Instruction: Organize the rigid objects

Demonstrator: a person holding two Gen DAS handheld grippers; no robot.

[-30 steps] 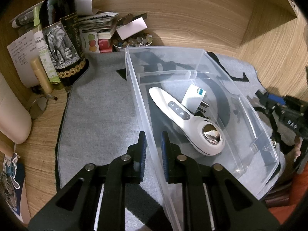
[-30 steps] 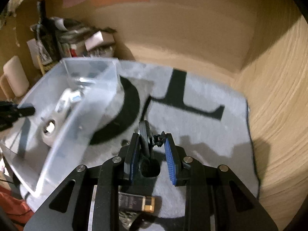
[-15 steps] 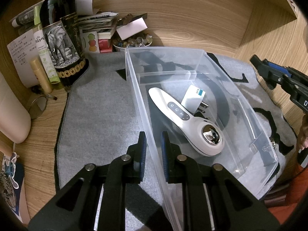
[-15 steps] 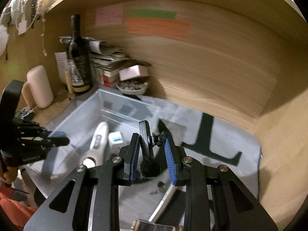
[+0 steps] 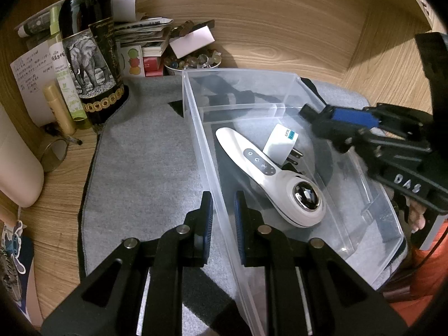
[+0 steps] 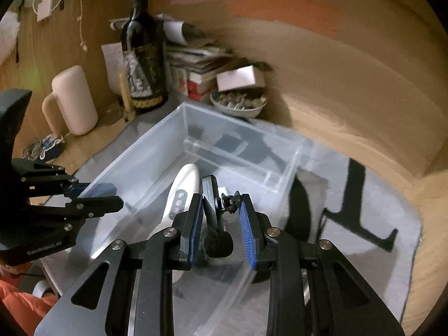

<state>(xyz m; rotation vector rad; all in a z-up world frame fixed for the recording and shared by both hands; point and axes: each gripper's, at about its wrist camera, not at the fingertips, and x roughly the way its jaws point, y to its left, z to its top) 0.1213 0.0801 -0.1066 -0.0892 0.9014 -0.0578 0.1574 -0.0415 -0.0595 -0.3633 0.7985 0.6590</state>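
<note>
A clear plastic bin point(image 5: 196, 117) stands on a grey mat point(image 5: 145, 162). In it lie a white handheld device point(image 5: 268, 173) and a white plug adapter point(image 5: 281, 144). My left gripper point(image 5: 223, 215) is shut on the bin's left wall. My right gripper point(image 6: 221, 221) is shut on a small black clip-on microphone point(image 6: 214, 218) and holds it above the bin point(image 6: 156, 151), over the white device point(image 6: 182, 193). The right gripper also shows in the left wrist view point(image 5: 333, 123), above the bin's right side.
A dark wine bottle point(image 5: 89, 56), a pale tube point(image 5: 58, 106), stacked papers and a bowl of small items point(image 5: 193, 64) stand at the back left. A cream mug point(image 6: 72, 100) stands left. Wooden walls enclose the back and right.
My right gripper has carried the black microphone from the mat on the right up and over the bin. My left gripper has kept its hold on the bin wall.
</note>
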